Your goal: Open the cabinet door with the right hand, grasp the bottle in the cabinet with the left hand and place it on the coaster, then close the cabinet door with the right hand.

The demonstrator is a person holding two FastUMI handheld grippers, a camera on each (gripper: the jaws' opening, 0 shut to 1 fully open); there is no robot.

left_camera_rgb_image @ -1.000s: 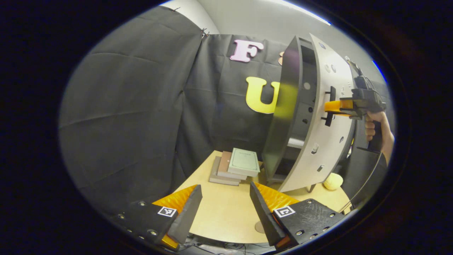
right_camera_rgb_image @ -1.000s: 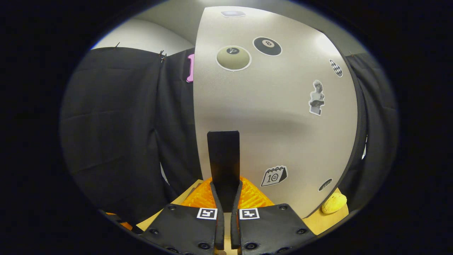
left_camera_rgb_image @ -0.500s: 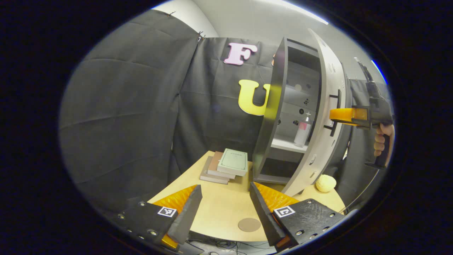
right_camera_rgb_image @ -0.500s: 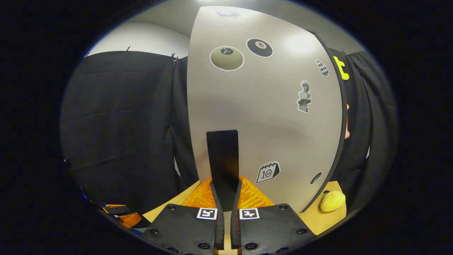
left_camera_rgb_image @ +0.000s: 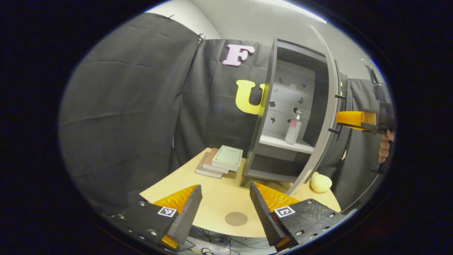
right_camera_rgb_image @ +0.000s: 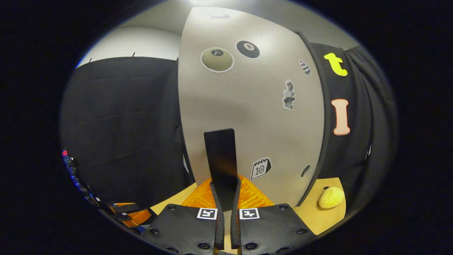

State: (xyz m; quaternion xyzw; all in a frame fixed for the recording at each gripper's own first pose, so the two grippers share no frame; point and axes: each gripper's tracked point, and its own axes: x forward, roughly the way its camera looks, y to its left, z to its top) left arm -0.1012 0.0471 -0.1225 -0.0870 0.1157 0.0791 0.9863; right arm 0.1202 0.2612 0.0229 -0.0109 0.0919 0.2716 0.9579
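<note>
I'm pinching door handle [right_camera_rgb_image: 220,156] with right gripper [right_camera_rgb_image: 225,198], cabinet door [right_camera_rgb_image: 247,117] standing open. Left gripper [left_camera_rgb_image: 224,209] hanging wide above table [left_camera_rgb_image: 216,198]; bottle [left_camera_rgb_image: 293,128] sitting on shelf.

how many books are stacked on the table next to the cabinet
3 show: a pale green hardcover book on top, a brown book under it, and a grey book at the bottom, stacked on the light wooden table left of the cabinet. More could be hidden beneath.
</note>
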